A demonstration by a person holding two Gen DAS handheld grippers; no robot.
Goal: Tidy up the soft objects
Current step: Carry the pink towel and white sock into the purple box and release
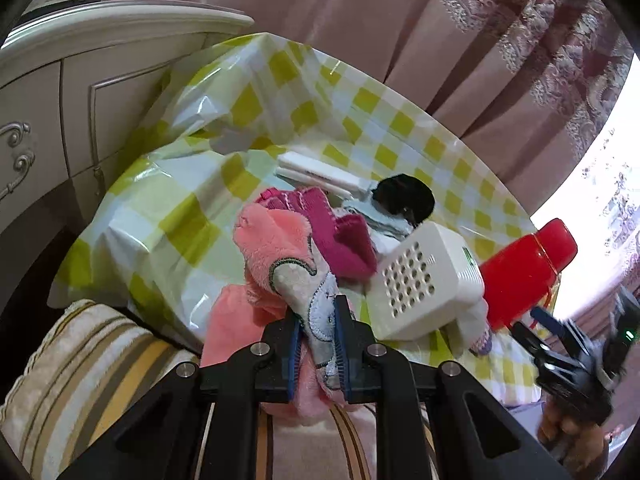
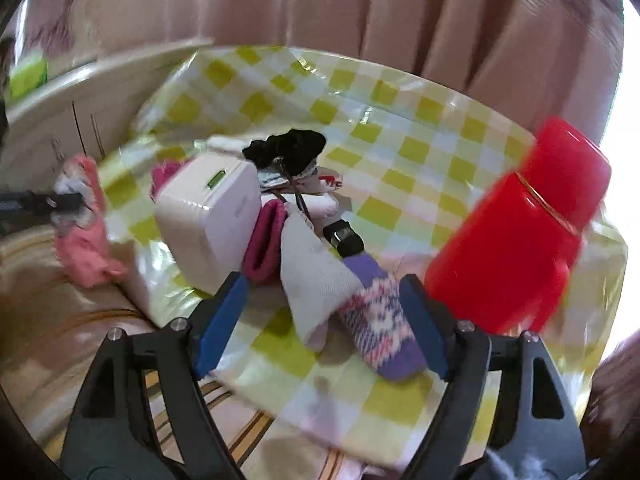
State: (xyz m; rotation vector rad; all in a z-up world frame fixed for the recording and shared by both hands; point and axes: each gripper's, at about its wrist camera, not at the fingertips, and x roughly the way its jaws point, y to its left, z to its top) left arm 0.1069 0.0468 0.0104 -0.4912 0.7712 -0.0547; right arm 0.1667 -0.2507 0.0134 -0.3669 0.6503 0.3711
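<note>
Left tool (image 1: 317,322): clamped on one pink plush sock (image 1: 276,256), lifted clear of the tabletop (image 1: 168,216). Right tool (image 2: 324,320): spread, one purple knit sock (image 2: 380,332) between its fingers. Ahead, unsorted: one magenta sock (image 2: 266,240), one white cloth (image 2: 312,280), one black item (image 2: 292,148). Sorting judged barely begun.

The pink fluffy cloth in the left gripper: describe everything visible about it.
The pink cloth looks plush and fleecy, salmon pink, with a pale stitched patch edged in dark thread. It hangs bunched, clamped between the left gripper pads, above the checked tablecloth. Its top appears to overlap a magenta sock behind it.
</note>
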